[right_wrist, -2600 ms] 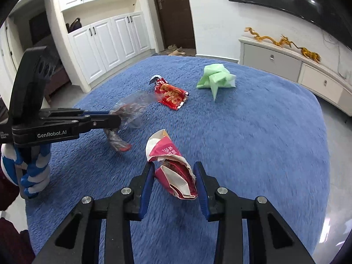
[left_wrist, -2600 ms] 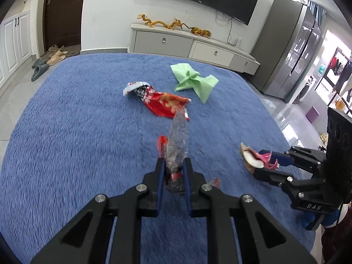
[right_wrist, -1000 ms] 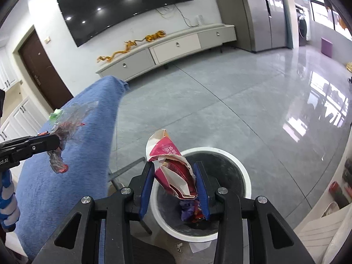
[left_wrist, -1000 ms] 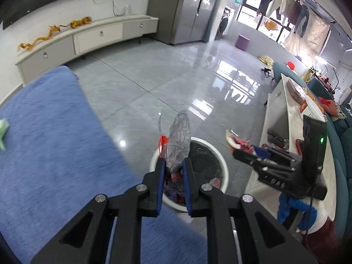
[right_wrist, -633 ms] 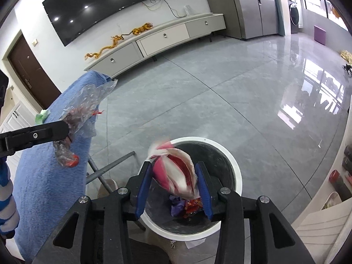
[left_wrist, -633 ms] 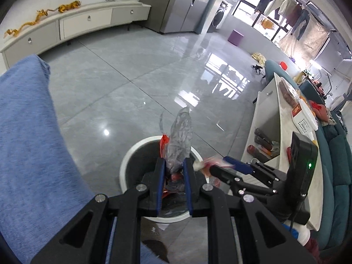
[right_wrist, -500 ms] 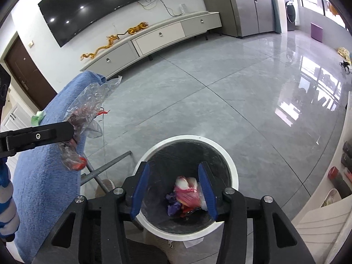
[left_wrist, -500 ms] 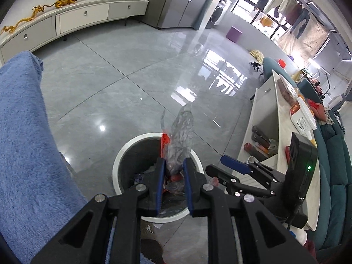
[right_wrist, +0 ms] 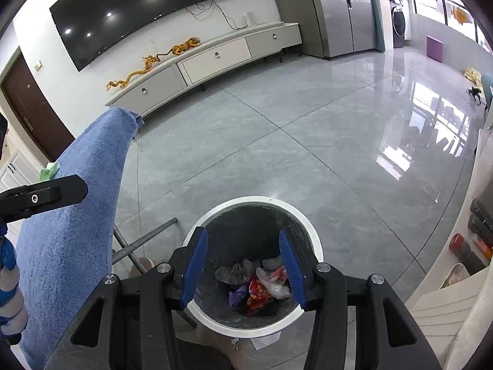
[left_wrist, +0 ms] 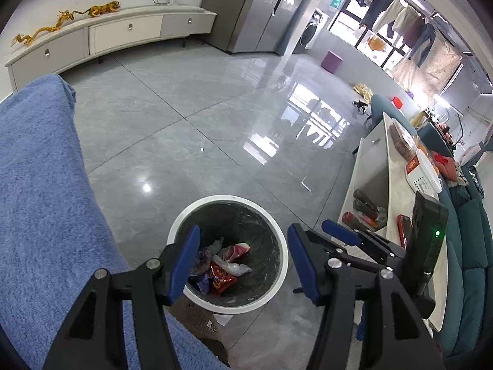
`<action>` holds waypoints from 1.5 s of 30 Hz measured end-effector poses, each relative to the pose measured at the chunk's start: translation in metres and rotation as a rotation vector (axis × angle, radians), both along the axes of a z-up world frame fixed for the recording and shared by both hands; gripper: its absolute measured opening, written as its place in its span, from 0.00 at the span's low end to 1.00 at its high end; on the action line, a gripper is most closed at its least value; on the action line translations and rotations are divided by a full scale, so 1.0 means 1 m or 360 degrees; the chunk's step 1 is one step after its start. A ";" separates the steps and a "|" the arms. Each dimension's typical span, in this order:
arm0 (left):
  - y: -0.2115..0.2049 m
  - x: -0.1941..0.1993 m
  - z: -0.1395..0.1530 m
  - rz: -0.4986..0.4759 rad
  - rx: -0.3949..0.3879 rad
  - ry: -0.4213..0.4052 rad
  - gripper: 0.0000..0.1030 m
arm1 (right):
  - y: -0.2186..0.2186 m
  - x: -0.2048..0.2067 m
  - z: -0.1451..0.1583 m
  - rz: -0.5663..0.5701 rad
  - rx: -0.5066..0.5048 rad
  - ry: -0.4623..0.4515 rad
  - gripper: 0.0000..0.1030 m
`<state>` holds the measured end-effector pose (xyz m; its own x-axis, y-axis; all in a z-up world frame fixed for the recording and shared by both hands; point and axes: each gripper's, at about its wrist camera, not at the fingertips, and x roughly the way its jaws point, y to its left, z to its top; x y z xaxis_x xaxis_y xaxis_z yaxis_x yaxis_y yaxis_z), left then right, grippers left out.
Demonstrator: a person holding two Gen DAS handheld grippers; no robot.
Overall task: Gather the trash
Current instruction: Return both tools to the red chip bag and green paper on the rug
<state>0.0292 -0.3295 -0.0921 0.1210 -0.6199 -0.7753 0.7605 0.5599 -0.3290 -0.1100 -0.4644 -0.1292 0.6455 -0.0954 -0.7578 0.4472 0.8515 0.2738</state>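
Both claws hang over the white-rimmed bin (left_wrist: 285, 265) on the floor: the left claw (left_wrist: 243, 262) is opening, nothing between its jaws; the right claw (right_wrist: 243, 266) stands released. Wrappers (right_wrist: 258, 286) lie inside the bin.

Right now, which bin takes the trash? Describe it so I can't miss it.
Find the blue blanket; on the grey floor beside its edge stands the bin. It is round, with a white rim and a dark liner, and crumpled wrappers lie at its bottom.
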 end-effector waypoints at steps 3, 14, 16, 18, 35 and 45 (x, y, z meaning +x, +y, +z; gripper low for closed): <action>0.011 -0.002 0.008 0.0020 -0.0019 -0.0042 0.56 | 0.005 -0.001 0.008 0.0001 -0.0023 -0.0014 0.44; 0.076 -0.003 0.046 0.0245 -0.0163 -0.0266 0.56 | 0.027 -0.005 0.046 0.0041 -0.0123 -0.0088 0.45; 0.089 -0.001 0.053 0.0273 -0.0161 -0.0292 0.56 | 0.033 -0.005 0.054 0.0055 -0.0146 -0.0104 0.45; 0.102 0.001 0.057 0.0291 -0.0155 -0.0298 0.56 | 0.039 -0.004 0.060 0.0069 -0.0164 -0.0120 0.46; 0.246 0.018 0.083 0.0761 -0.0076 -0.0432 0.56 | 0.104 0.007 0.110 0.0221 -0.0289 -0.0267 0.51; 0.316 0.011 0.086 0.1016 0.0027 -0.0542 0.56 | 0.143 0.012 0.126 0.0335 -0.0349 -0.0301 0.53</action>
